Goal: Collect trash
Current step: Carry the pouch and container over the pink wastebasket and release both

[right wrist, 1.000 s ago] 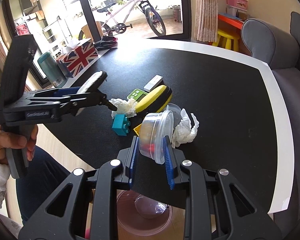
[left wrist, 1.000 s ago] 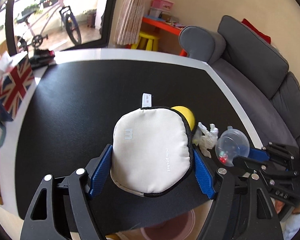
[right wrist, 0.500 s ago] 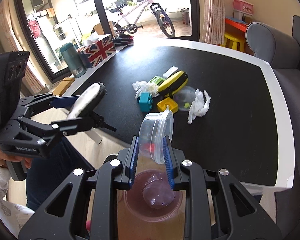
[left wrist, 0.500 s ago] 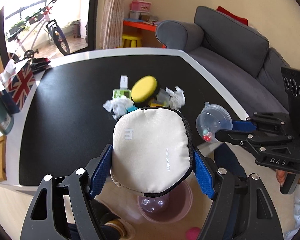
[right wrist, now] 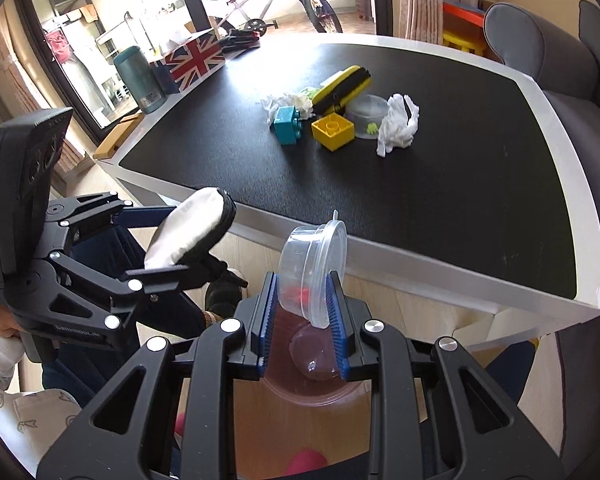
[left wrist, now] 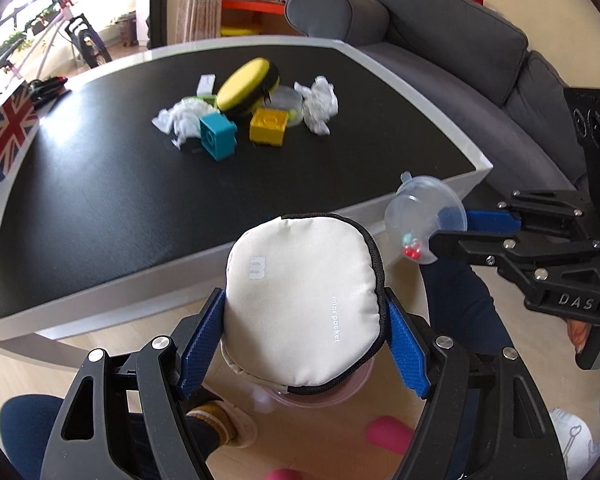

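Observation:
My left gripper (left wrist: 302,322) is shut on a round cream pouch (left wrist: 300,300) with a black zip edge, held off the table's near edge over a pink bin (left wrist: 324,390) on the floor. The pouch (right wrist: 190,234) also shows in the right wrist view at the left. My right gripper (right wrist: 302,304) is shut on a clear plastic tub (right wrist: 314,266) with red bits inside, tilted above the same pink bin (right wrist: 312,376). The tub (left wrist: 422,220) appears at the right of the left wrist view. Two crumpled white tissues (right wrist: 396,122) (right wrist: 286,102) lie on the black table (right wrist: 420,200).
On the table lie a teal block (right wrist: 286,124), a yellow block (right wrist: 334,132), a yellow zip case (right wrist: 342,84), a clear lidded cup (right wrist: 366,114), a Union Jack box (right wrist: 192,60) and a flask (right wrist: 140,78). A grey sofa (left wrist: 480,60) stands beyond. A person's legs and slipper (left wrist: 220,426) are by the bin.
Both grippers drew back from over the table to beyond its near edge and sank, still gripping pouch and tub. The pink bin now lies beneath them.

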`<action>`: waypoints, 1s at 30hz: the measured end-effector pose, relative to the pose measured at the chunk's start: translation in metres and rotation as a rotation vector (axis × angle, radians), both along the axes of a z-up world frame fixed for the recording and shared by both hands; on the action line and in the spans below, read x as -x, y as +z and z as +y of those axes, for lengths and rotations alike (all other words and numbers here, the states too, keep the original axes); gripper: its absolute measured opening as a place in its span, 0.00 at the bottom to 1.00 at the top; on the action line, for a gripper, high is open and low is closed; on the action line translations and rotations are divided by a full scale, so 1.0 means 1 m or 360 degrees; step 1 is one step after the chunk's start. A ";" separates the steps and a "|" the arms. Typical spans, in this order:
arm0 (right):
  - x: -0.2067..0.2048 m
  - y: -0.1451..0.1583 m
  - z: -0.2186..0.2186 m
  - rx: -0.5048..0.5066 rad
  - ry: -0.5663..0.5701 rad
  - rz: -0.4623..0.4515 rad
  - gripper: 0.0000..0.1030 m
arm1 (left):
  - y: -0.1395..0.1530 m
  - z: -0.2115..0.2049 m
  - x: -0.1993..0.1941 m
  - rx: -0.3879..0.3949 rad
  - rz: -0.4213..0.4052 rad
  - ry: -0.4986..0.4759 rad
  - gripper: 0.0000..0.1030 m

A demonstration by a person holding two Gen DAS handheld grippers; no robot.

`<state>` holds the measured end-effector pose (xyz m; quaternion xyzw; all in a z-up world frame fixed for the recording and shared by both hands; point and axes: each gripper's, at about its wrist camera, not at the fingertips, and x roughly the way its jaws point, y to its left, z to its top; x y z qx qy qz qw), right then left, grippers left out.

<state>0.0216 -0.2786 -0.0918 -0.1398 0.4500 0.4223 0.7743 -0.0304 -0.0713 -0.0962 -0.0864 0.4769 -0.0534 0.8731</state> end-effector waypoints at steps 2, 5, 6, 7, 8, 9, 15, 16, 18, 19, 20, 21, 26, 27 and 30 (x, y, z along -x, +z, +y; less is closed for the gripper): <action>0.001 -0.003 -0.003 0.0000 -0.0006 0.0009 0.24 | -0.006 -0.002 0.001 0.0022 0.0021 -0.0006 0.71; 0.002 -0.005 -0.007 0.0003 -0.0009 0.0018 0.24 | -0.010 -0.006 0.001 0.0047 0.0034 -0.0018 0.71; 0.002 -0.005 -0.008 0.0001 -0.0010 0.0020 0.24 | -0.010 -0.007 0.001 0.0052 0.0034 -0.0019 0.74; 0.002 -0.005 -0.008 0.0000 -0.0012 0.0021 0.24 | -0.011 -0.008 0.001 0.0066 0.0032 -0.0025 0.80; 0.003 -0.006 -0.009 -0.0001 -0.0015 0.0022 0.24 | -0.011 -0.008 0.001 0.0073 0.0027 -0.0021 0.86; 0.002 -0.006 -0.009 -0.0003 -0.0017 0.0024 0.24 | -0.010 -0.008 0.001 0.0080 0.0013 -0.0015 0.91; 0.002 -0.007 -0.010 -0.0007 -0.0016 0.0033 0.24 | -0.009 -0.003 0.000 0.0067 0.0022 0.0017 0.92; 0.003 -0.008 -0.010 -0.0008 -0.0016 0.0037 0.24 | -0.009 -0.002 0.001 0.0060 0.0020 0.0029 0.92; 0.003 -0.010 -0.010 -0.0006 -0.0014 0.0044 0.24 | -0.007 0.001 0.001 0.0058 0.0019 0.0038 0.92; 0.003 -0.011 -0.010 -0.0005 -0.0013 0.0047 0.24 | -0.006 0.002 0.002 0.0055 0.0016 0.0046 0.92; 0.004 -0.012 -0.009 -0.0004 -0.0010 0.0051 0.24 | -0.005 0.004 0.003 0.0055 0.0013 0.0054 0.92; 0.004 -0.012 -0.009 -0.0004 -0.0008 0.0052 0.24 | -0.004 0.005 0.004 0.0055 0.0010 0.0060 0.92; 0.007 -0.016 -0.006 0.0003 0.0009 0.0067 0.24 | 0.004 0.013 0.008 0.0035 -0.0014 0.0092 0.92; 0.007 -0.016 -0.005 0.0004 0.0013 0.0070 0.24 | 0.005 0.015 0.008 0.0034 -0.0018 0.0099 0.92; 0.011 -0.016 -0.001 -0.0007 0.0053 0.0084 0.25 | 0.009 0.021 0.010 0.0037 -0.0029 0.0123 0.92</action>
